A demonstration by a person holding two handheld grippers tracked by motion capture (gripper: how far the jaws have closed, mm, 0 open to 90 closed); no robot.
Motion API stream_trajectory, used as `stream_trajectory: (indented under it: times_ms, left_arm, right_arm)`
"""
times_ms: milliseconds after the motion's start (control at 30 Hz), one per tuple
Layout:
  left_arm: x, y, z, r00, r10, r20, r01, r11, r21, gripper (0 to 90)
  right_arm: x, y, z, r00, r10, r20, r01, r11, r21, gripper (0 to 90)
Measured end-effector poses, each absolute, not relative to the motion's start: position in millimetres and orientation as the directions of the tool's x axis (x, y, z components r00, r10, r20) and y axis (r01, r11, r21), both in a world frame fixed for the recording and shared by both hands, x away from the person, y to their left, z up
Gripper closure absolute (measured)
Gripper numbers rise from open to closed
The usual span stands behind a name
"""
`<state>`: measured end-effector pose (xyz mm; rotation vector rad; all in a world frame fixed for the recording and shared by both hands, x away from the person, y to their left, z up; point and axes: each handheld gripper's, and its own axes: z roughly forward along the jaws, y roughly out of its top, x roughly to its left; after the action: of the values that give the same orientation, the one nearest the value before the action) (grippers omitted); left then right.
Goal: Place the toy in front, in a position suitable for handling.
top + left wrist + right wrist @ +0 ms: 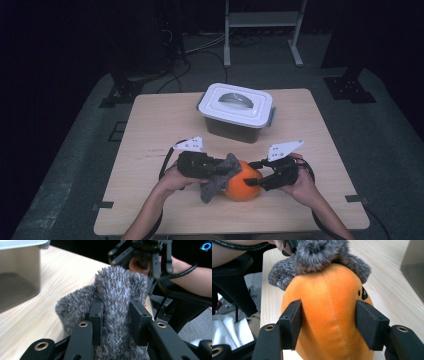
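Two tools: left tool [116,315] pinches grey cloth [117,287] (atop toy); right tool [329,323] clamps orange plush [329,315].

The place looks like a lab or a recording studio. A small wooden table [300,130] stands alone on grey floor [380,130], black curtains hang around it, cables [200,50] lie on the ground, and a metal frame stand [262,22] is behind.

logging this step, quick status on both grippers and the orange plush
Left gripper shut on grey cloth. Right gripper straddles orange plush, grip unclear. Cloth on plush. Lidded box behind, clear.
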<state>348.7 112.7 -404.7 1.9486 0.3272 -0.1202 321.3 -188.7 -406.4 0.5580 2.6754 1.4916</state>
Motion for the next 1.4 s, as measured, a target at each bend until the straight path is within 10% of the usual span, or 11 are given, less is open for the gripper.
stream_trajectory:
  times_ms: [933,1400]
  left_arm:
    - [348,109,-405,0.956,0.158,-0.245,0.286,-0.331,0.899,66.5]
    - [352,116,-415,0.944,0.16,-0.287,0.327,-0.361,0.873,66.6]
  right_arm:
    - [294,-170,-406,-0.978,0.203,-0.055,0.076,0.584,0.808,41.5]
    - [311,-200,-409,-0.964,0.26,0.061,0.195,0.529,0.826,41.5]
